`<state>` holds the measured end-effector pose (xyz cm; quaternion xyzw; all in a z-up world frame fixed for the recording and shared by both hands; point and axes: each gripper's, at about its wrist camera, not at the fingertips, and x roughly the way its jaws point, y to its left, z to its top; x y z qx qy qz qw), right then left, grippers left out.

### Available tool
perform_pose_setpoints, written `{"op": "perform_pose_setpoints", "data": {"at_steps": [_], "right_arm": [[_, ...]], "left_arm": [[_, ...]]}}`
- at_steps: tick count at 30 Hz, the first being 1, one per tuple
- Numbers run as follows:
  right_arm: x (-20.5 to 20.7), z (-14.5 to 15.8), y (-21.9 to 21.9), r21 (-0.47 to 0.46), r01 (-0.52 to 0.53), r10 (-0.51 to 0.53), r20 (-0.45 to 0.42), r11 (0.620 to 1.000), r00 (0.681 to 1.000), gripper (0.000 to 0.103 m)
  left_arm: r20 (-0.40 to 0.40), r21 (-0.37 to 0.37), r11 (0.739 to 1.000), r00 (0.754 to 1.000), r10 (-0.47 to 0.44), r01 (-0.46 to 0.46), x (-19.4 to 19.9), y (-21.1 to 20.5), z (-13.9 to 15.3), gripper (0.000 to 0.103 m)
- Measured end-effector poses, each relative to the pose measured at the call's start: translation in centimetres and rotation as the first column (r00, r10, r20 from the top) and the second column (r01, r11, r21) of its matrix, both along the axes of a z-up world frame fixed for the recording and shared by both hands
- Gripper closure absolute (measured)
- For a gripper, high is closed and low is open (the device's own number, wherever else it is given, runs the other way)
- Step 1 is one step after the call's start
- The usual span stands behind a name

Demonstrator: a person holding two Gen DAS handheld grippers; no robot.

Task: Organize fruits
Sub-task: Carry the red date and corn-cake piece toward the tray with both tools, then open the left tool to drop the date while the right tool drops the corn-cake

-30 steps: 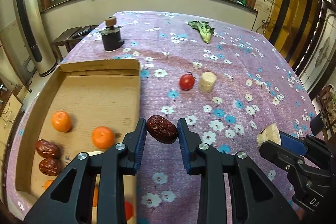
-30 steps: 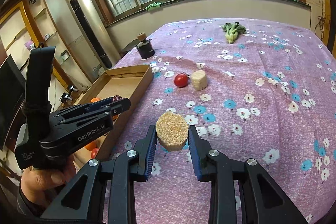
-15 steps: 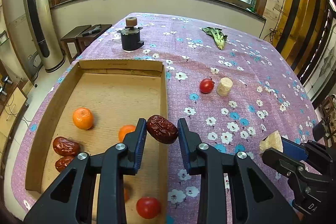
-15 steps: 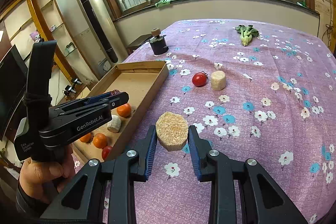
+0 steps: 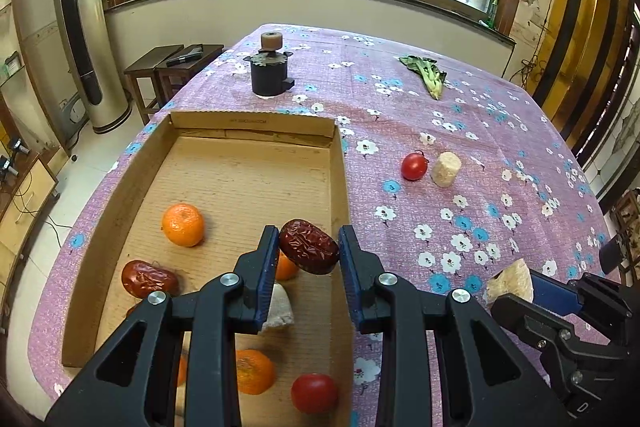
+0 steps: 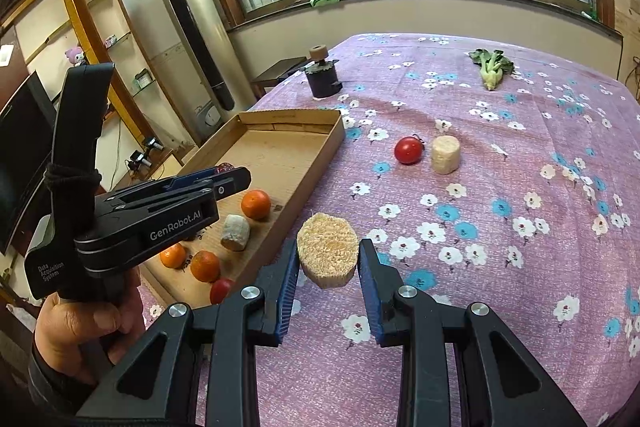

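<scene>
My left gripper [image 5: 308, 253] is shut on a wrinkled red date [image 5: 309, 246] and holds it above the right side of a cardboard tray [image 5: 120, 195]. The tray holds oranges [image 5: 183, 225], another red date [image 5: 149, 278], a tomato [image 5: 314, 393] and a pale corn chunk [image 5: 280, 309]. My right gripper [image 6: 328, 259] is shut on a pale yellow corn slice [image 6: 327, 255] above the tablecloth, right of the tray [image 6: 316, 163]. A loose tomato [image 6: 408, 149] and a corn chunk [image 6: 445, 155] lie together mid-table.
A dark round device [image 5: 269, 73] with a brown knob stands beyond the tray. A green leafy vegetable [image 5: 426, 75] lies at the far right of the purple flowered tablecloth [image 6: 520, 187]. Stools and a tall air conditioner [image 6: 192, 27] stand past the table's left edge.
My left gripper has carried the date leftward from above the tablecloth to above the tray. My right gripper still holds the corn slice and has shifted slightly towards the tray.
</scene>
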<state>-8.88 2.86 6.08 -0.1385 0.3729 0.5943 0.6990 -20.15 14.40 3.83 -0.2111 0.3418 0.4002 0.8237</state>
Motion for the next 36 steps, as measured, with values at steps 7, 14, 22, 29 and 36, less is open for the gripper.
{"op": "perform_pose_setpoints", "data": {"at_steps": [7,14,22,29,36], "right_arm": [[-0.7,-0.2,1.0,-0.006,-0.026,0.025,-0.002,1.000,1.000,0.073],[-0.8,-0.3,1.9,-0.007,-0.037,0.037,-0.004,0.999,0.999,0.073],[-1.2,-0.2,3.5,-0.001,-0.061,0.061,-0.001,0.998,0.998,0.073],[-1.5,-0.1,5.9,0.003,-0.096,0.096,-0.012,0.995,0.995,0.073],[-1.8,0.0,9.1,-0.003,-0.125,0.125,-0.022,0.992,0.992,0.073]], "left_arm": [[0.000,-0.006,1.000,1.000,0.019,-0.019,-0.8,0.9,-0.1,0.075],[0.003,-0.014,0.999,0.999,0.048,-0.048,-2.0,2.1,-0.2,0.075],[-0.003,-0.003,0.996,0.996,0.092,-0.092,-3.7,4.1,0.3,0.075],[-0.017,0.005,0.994,0.994,0.112,-0.112,-4.4,6.4,0.9,0.075],[-0.017,0.009,0.992,0.992,0.128,-0.127,-4.7,8.7,1.3,0.075]]}}
